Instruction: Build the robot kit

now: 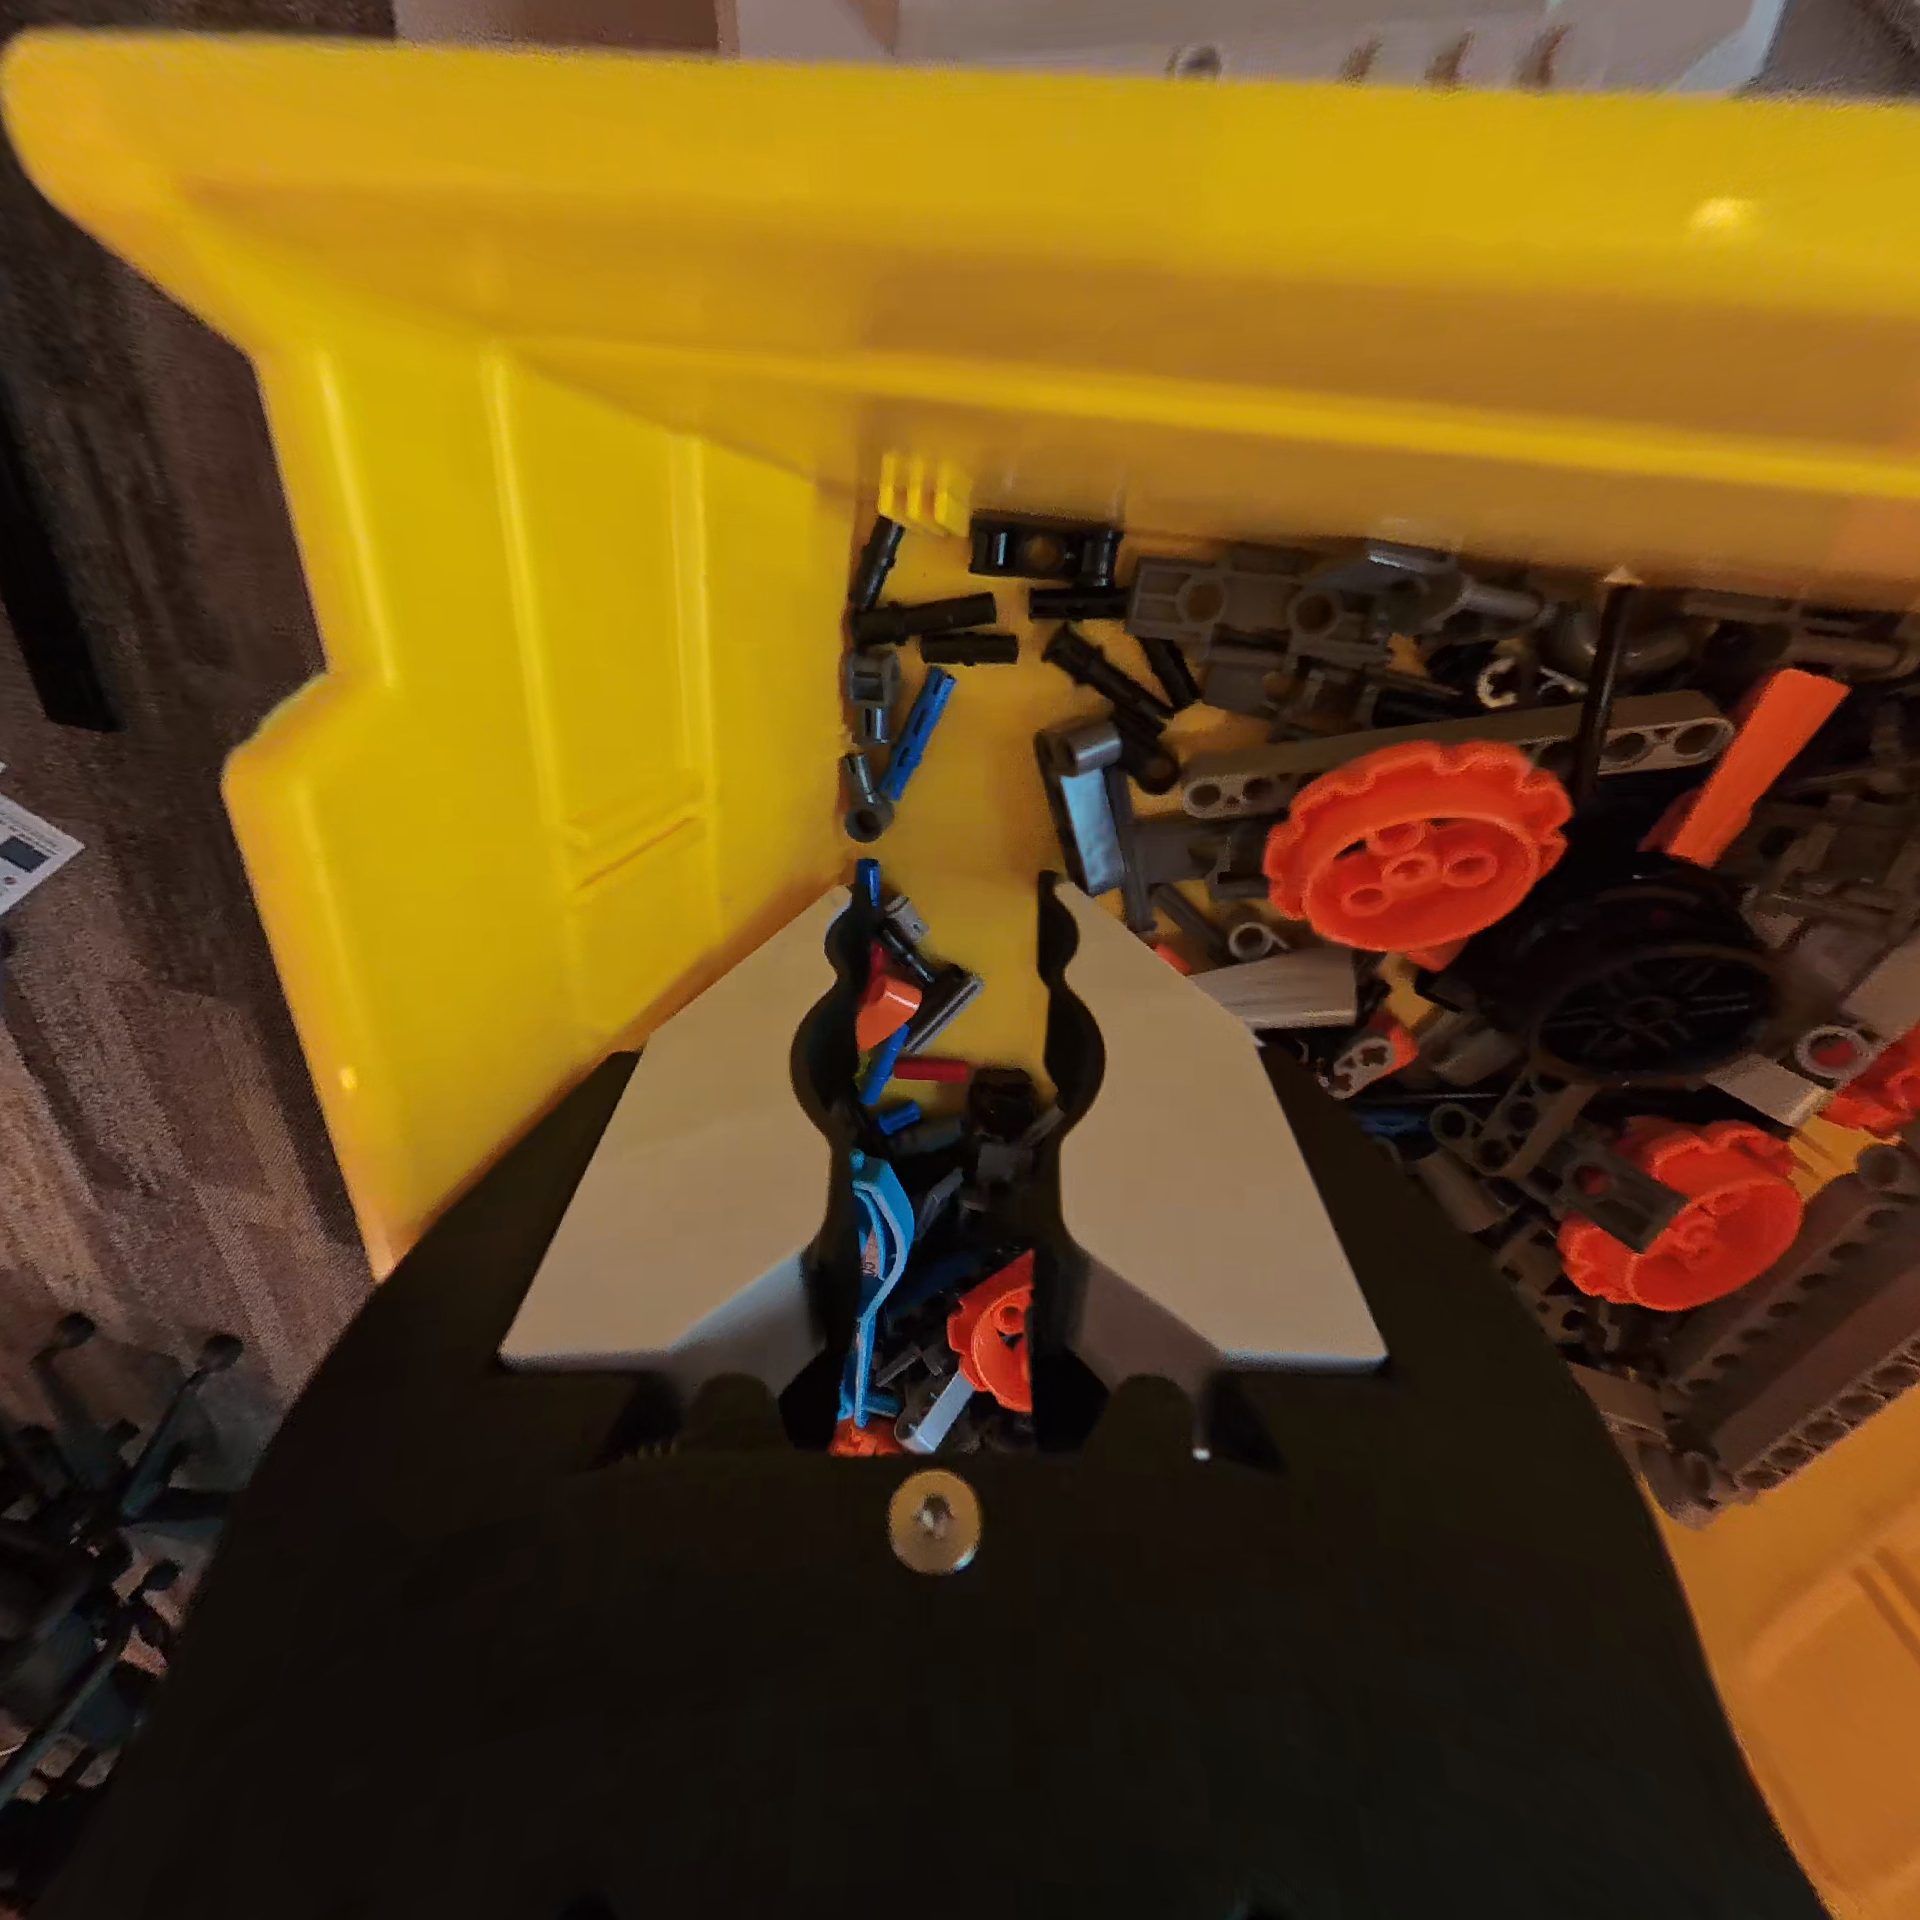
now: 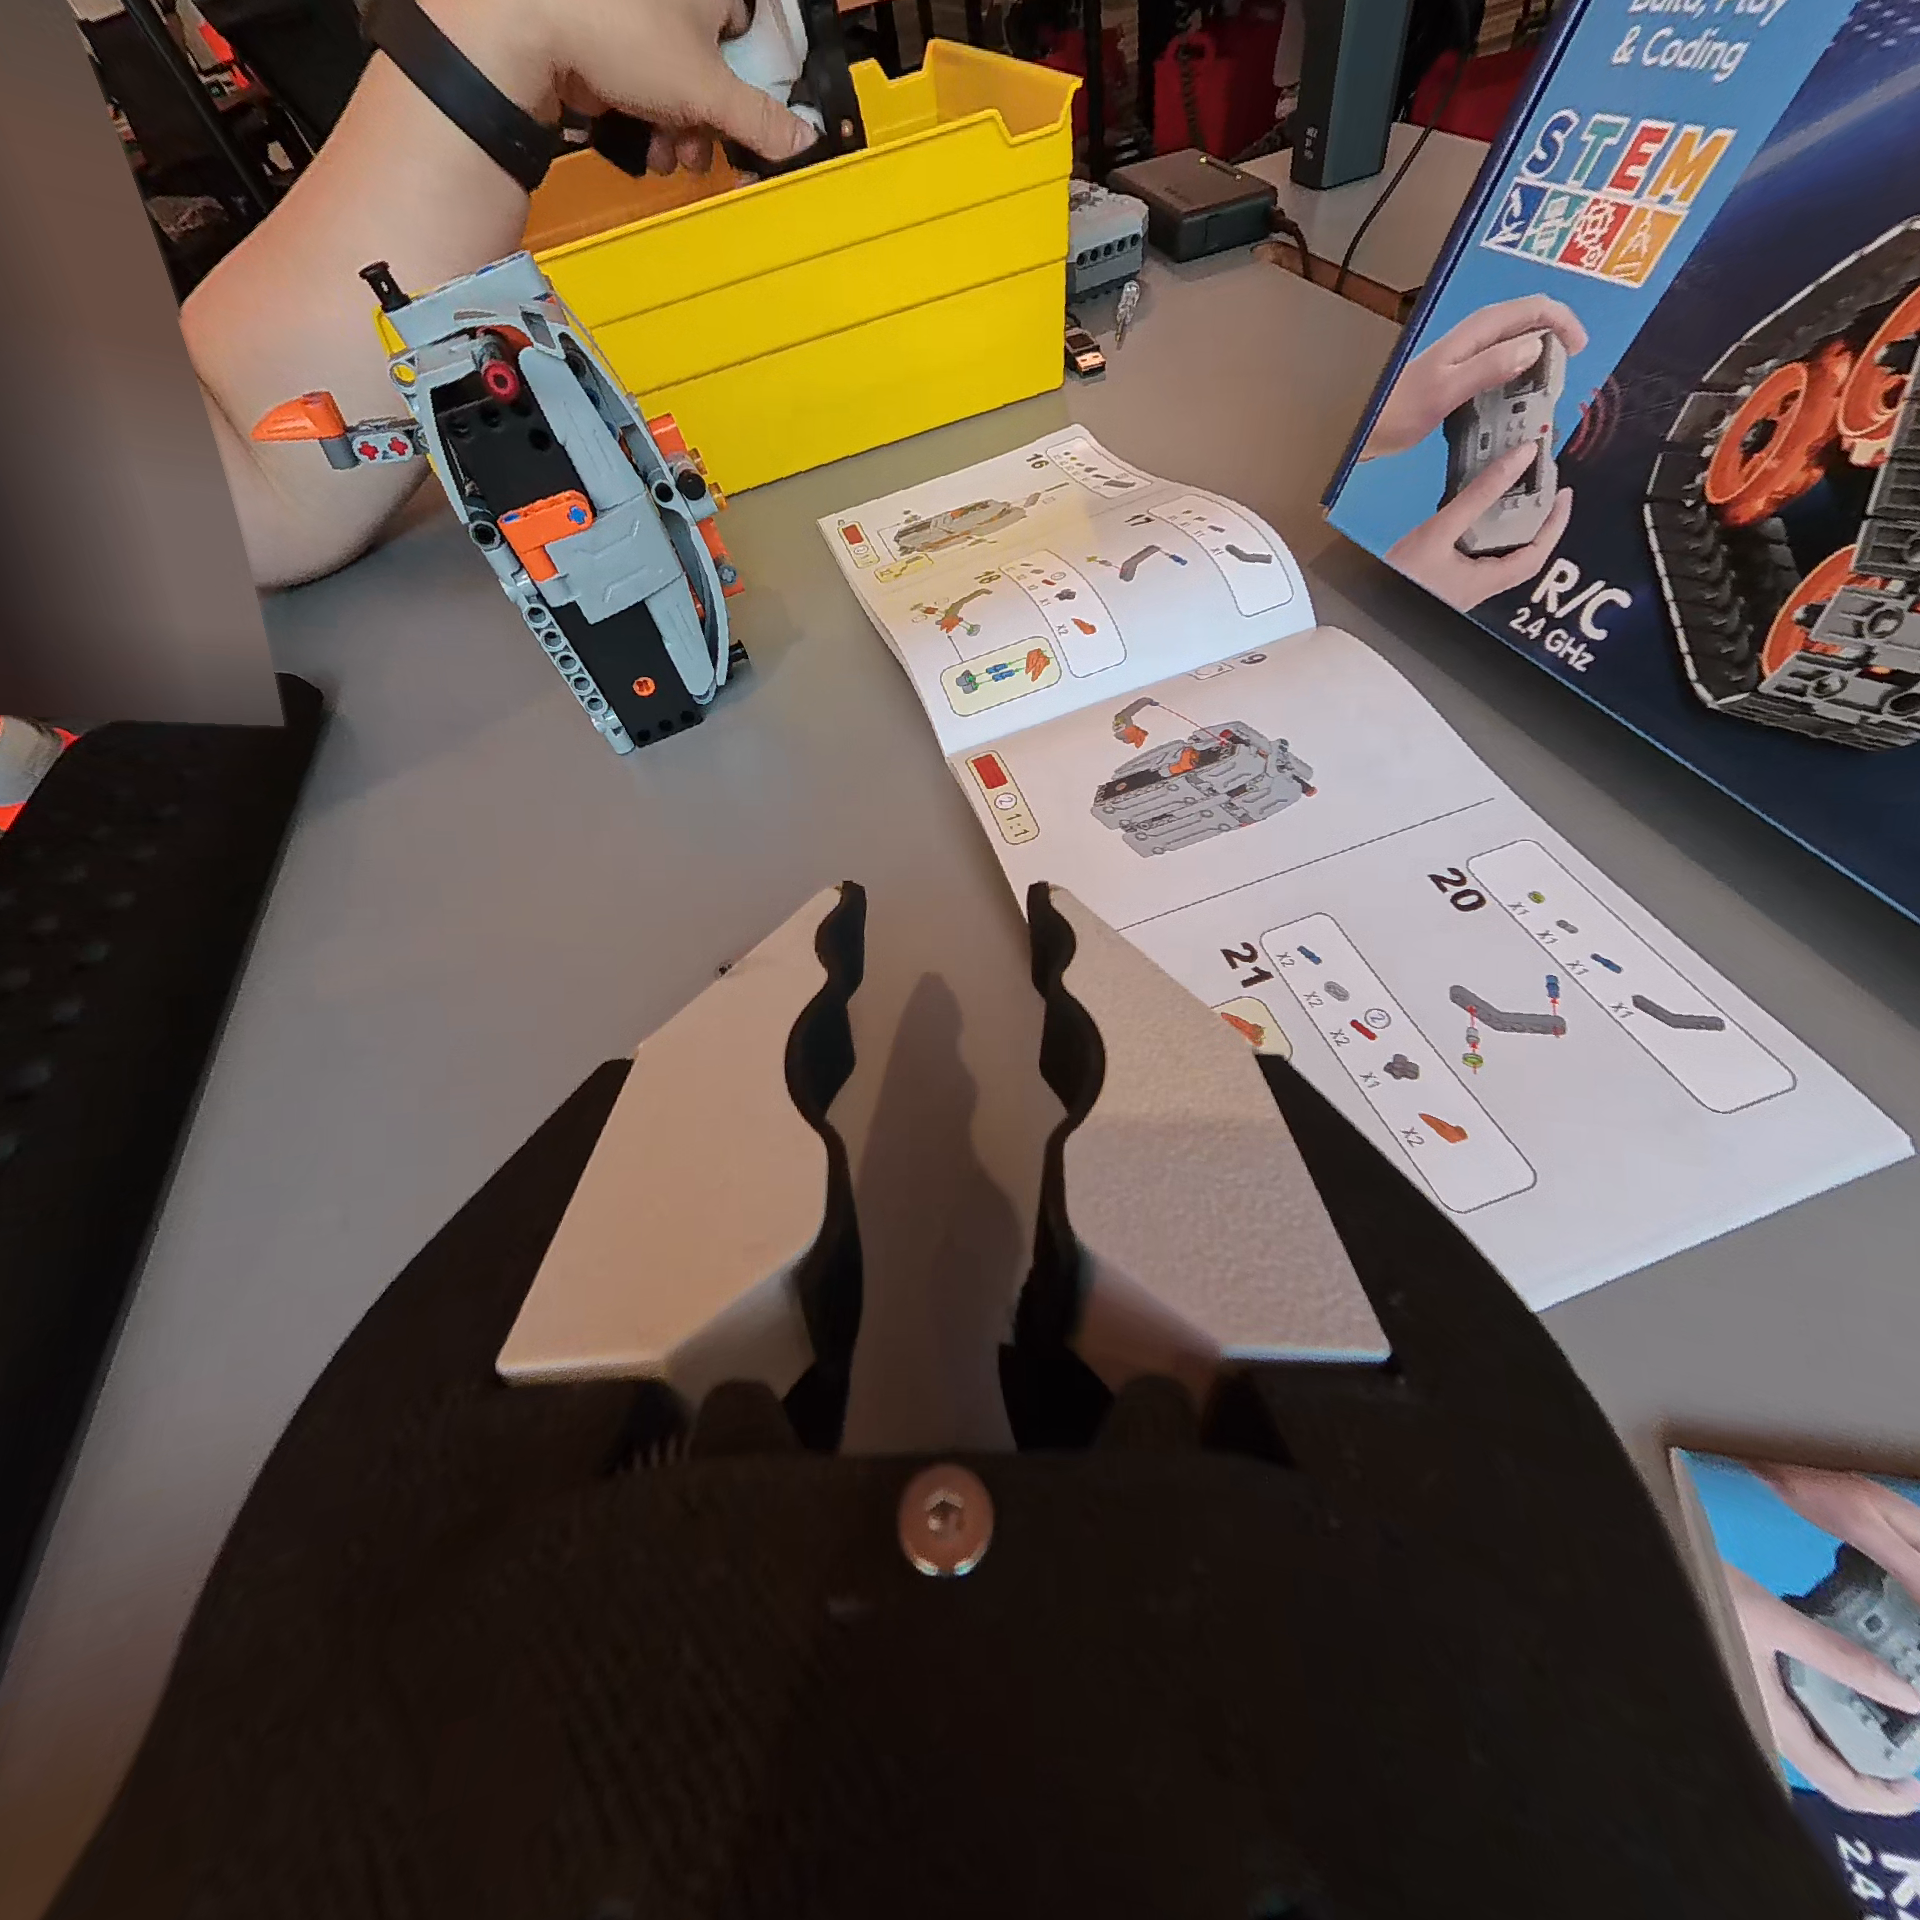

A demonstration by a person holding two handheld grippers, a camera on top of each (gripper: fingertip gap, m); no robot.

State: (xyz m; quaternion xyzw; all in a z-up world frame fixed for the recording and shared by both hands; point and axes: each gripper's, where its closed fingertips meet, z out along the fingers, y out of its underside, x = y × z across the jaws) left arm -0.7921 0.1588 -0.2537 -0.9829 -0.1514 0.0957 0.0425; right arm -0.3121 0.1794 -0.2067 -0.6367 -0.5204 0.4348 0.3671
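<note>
- The left gripper [image 1: 951,894] points down into a yellow bin [image 1: 582,665]. Its jaws are apart and hold nothing. The tips hang over a bare yellow spot of the bin floor, close to the bin's left wall.
- The bin is full of small building pieces: black pins [image 1: 925,615], a blue pin [image 1: 923,719], grey beams [image 1: 1455,753], big orange wheels [image 1: 1413,847] and a black wheel [image 1: 1652,987]. Most are piled to the right of the tips.
- The right gripper [image 2: 945,899] hangs low over a grey table [image 2: 520,987]. Its jaws are apart and empty too.
- A half-built grey, black and orange model [image 2: 582,520] stands on its end, tall way up, just in front of the bin.
- An open instruction booklet [image 2: 1299,831] lies flat to the right, running away from the gripper. A blue box [image 2: 1714,416] stands beyond it.
- A person's hand [image 2: 665,73] reaches into the bin from above.
</note>
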